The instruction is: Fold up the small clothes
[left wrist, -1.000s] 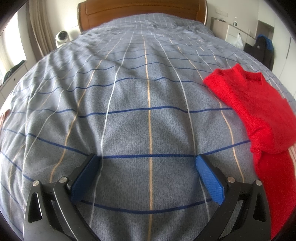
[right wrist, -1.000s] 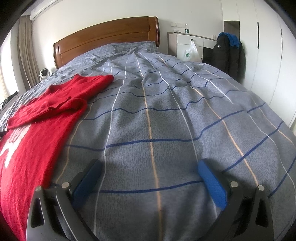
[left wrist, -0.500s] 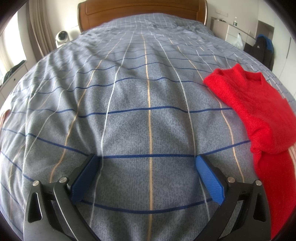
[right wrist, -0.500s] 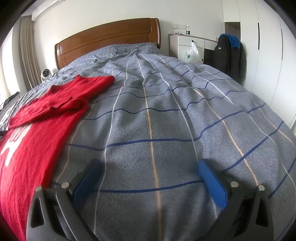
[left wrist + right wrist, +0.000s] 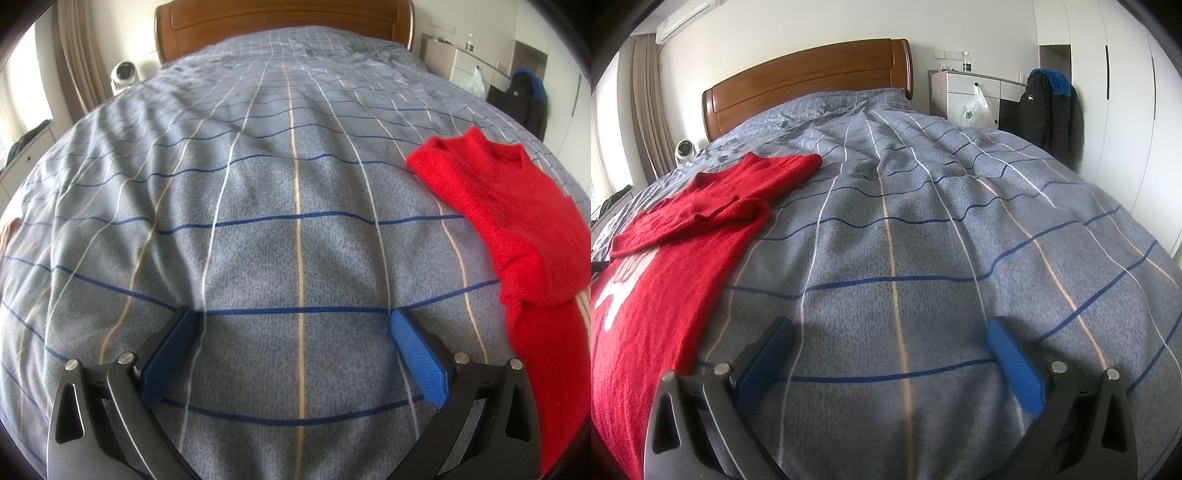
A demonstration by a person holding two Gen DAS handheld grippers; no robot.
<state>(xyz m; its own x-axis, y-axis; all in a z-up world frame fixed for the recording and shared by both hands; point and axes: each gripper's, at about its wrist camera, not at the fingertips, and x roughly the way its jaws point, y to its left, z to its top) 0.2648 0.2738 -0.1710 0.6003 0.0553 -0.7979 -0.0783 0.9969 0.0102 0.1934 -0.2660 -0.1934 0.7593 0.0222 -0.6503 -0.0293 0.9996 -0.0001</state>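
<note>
Left wrist view: red sweater (image 5: 517, 221) lies right of the wide-spread left gripper (image 5: 295, 321); right gripper (image 5: 890, 332) likewise wide.

We see soft, even daylight brightest along the left edge, both views sharp. Fisheye bulges the bedspread (image 5: 295, 221) and blackens the corners. Faint shadows pool under the blue pads (image 5: 1015, 365).

Count: 1 red sweater (image 5: 676, 266), lying left of the right gripper (image 5: 886, 354) fingers and right of the left gripper (image 5: 295, 347) fingers. 1 bed (image 5: 258, 184), 1 wooden headboard (image 5: 809, 88), 1 small fan (image 5: 125, 75), 1 dark jacket (image 5: 1052, 107). 2 grippers, 2 blue-padded fingers (image 5: 171, 354) each.
</note>
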